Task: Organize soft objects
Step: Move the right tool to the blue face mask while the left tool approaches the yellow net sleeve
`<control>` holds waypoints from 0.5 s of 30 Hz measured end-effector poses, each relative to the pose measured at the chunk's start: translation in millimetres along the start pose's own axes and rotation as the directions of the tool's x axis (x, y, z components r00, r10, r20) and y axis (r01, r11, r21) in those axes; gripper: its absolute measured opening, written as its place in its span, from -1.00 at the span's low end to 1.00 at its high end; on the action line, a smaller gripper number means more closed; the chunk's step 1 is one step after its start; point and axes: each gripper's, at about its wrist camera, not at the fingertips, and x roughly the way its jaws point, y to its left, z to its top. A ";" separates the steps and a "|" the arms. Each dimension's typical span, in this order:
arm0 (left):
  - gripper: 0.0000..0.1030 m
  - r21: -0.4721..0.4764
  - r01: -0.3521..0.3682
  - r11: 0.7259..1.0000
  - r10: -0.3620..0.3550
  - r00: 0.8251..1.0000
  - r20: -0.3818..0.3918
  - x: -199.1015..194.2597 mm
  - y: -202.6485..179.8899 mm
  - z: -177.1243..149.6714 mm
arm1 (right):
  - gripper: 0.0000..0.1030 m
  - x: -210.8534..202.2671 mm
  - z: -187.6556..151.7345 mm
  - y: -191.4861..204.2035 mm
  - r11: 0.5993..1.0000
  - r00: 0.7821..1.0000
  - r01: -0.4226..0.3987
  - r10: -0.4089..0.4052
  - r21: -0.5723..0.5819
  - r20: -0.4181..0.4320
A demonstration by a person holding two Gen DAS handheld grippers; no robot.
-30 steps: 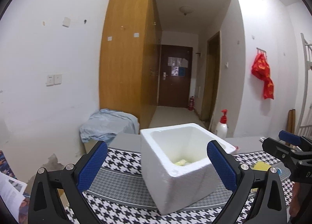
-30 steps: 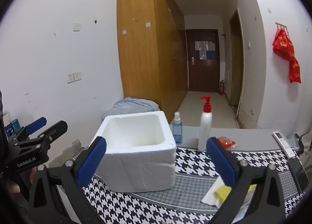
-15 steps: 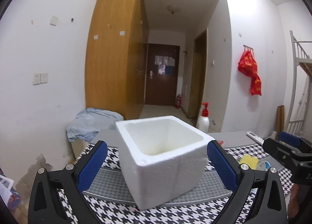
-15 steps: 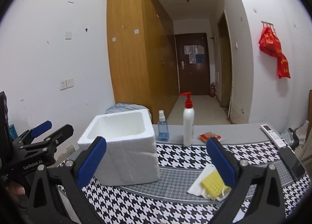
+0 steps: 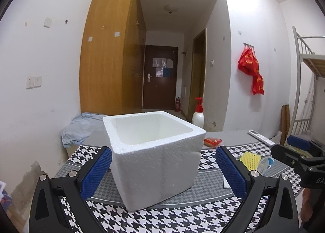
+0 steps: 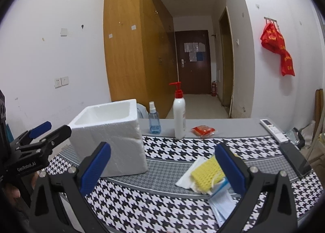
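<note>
A white foam box (image 5: 156, 155) stands open-topped on the houndstooth cloth; it also shows in the right wrist view (image 6: 113, 133). My left gripper (image 5: 162, 172) is open and empty, its jaws wide on either side of the box front. A yellow textured sponge (image 6: 208, 173) lies on white tissue (image 6: 190, 175) with a blue face mask (image 6: 221, 202) beside it. My right gripper (image 6: 162, 166) is open and empty, just above and left of the pile. The sponge also shows in the left wrist view (image 5: 249, 158). The box floor is hidden.
A white pump bottle (image 6: 179, 118), a small blue spray bottle (image 6: 154, 121) and a red packet (image 6: 203, 131) stand at the table's far side. A remote (image 6: 273, 130) and a phone (image 6: 295, 158) lie at the right. Blue cloth (image 5: 81, 127) sits behind the table.
Both grippers have dropped and pulled back; the left view no longer looks down into the box. The right gripper has swung right toward the sponge pile. Both stayed open.
</note>
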 end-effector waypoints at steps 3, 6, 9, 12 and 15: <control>0.98 0.002 0.016 1.000 -0.016 1.000 -0.009 1.2 -4.0 -4.2 | 1.00 -0.1 -5.7 -6.5 1.000 1.000 -0.012 0.012 0.011 -0.014; 0.98 -0.006 0.019 1.000 -0.019 1.000 -0.016 4.0 -7.9 -8.8 | 1.00 1.1 -12.6 -11.4 1.000 1.000 -0.009 0.009 0.013 -0.026; 0.98 -0.013 0.042 0.999 -0.043 0.998 -0.041 10.9 -14.5 -12.3 | 1.00 1.8 -18.0 -18.3 1.000 0.999 0.004 -0.003 0.020 -0.041; 0.98 -0.010 0.069 0.998 -0.069 0.996 -0.063 17.0 -22.4 -14.4 | 1.00 -1.3 -20.8 -28.4 0.999 0.999 0.016 -0.014 0.036 -0.042; 0.98 -0.004 0.103 0.995 -0.103 0.991 -0.084 22.2 -32.4 -18.1 | 1.00 -3.2 -24.2 -40.1 0.998 0.998 0.035 -0.032 0.051 -0.053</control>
